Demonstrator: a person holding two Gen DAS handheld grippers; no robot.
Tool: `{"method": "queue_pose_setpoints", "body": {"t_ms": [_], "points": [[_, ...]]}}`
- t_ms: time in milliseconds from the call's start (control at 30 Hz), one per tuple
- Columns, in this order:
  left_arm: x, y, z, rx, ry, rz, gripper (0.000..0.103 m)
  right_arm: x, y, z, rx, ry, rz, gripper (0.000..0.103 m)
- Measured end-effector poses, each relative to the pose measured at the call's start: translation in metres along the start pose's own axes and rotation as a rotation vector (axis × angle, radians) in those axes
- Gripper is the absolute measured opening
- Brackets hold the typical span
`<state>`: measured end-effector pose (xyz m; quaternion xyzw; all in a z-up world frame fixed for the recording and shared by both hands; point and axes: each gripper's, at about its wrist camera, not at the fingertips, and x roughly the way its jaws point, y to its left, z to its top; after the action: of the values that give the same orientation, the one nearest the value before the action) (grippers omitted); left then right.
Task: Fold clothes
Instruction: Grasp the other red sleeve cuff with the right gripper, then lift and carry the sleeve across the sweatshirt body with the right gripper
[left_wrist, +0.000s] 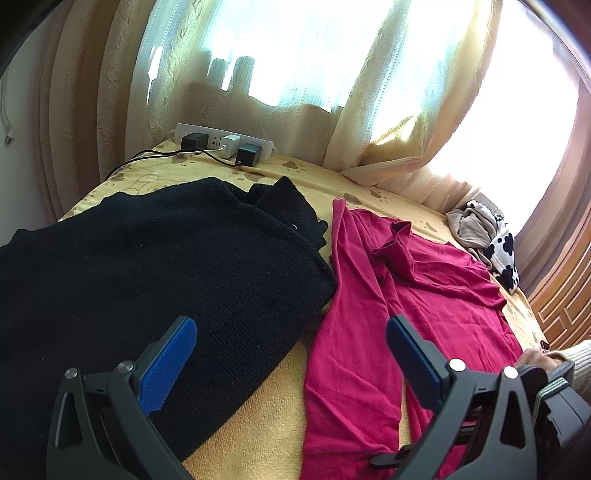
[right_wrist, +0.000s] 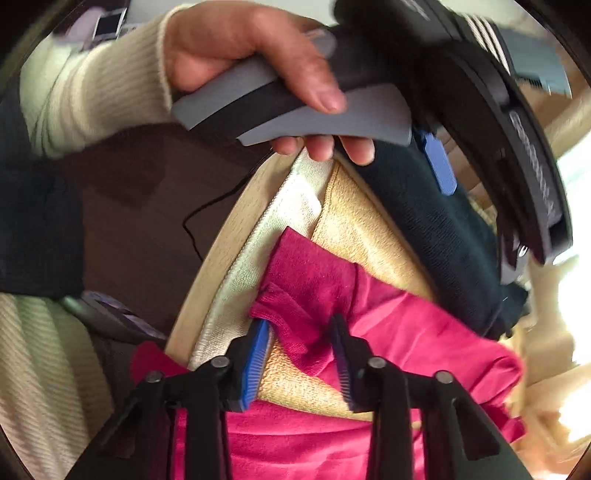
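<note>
Right tongs: my right gripper (right_wrist: 301, 354) stands partly closed around a bunched corner of the red garment (right_wrist: 388, 332); I see cloth between the blue pads (right_wrist: 256, 360), but blur stops me telling whether they truly bite it.
Left tongs: my left gripper (left_wrist: 291, 369) hangs spread wide above the cloth, nothing between its pads, the left hand (right_wrist: 251, 62) wrapped round its handle.
Red garment: it lies spread on the yellow bedcover (left_wrist: 258, 424), near edge toward me, right of the black knit (left_wrist: 129, 266), the two just touching along one side.
Grip risk: I judge the pinch shallow, on a thin folded tip; if I lift now it may slide out and the fold collapses.
Snag risk: the bedcover and a pale towel edge (right_wrist: 258, 240) sit right under the pads; closing lower could catch them too and drag the bedding along.
Neighbour risk: pulling the red cloth leftward could ruck the black knit, since they meet.
One-hand risk: with the left tongs idle, the far half lies wrinkled and may fold crooked.
Far clutter: the power strip (left_wrist: 225, 142) and the spotted cloth heap (left_wrist: 487, 236) lie well apart; I expect no trouble there.
</note>
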<state>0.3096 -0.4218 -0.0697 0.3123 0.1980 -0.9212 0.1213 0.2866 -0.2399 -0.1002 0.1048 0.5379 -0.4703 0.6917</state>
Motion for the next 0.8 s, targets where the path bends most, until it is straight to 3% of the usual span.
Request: {"method": "queue_pose_setpoints", "body": {"t_ms": [133, 400, 600, 667, 800], "points": [[0.0, 0.003, -0.001, -0.01, 0.003, 0.005, 0.103, -0.001, -0.004, 0.001, 0.027, 0.011, 0.026, 0.012], [-0.019, 0.012, -0.002, -0.048, -0.059, 0.022, 0.103, -0.025, -0.064, -0.009, 0.316, -0.059, 0.033, 0.008], [-0.044, 0.022, 0.003, -0.11, -0.175, 0.016, 0.103, -0.076, -0.146, -0.003, 0.53, -0.179, -0.087, 0.008], [-0.04, 0.017, 0.005, -0.084, -0.157, 0.011, 0.103, -0.095, -0.154, 0.011, 0.605, -0.234, -0.133, 0.008], [-0.014, -0.004, 0.006, 0.001, -0.074, 0.012, 0.103, -0.143, -0.192, -0.001, 0.769, -0.342, -0.213, 0.008]]}}
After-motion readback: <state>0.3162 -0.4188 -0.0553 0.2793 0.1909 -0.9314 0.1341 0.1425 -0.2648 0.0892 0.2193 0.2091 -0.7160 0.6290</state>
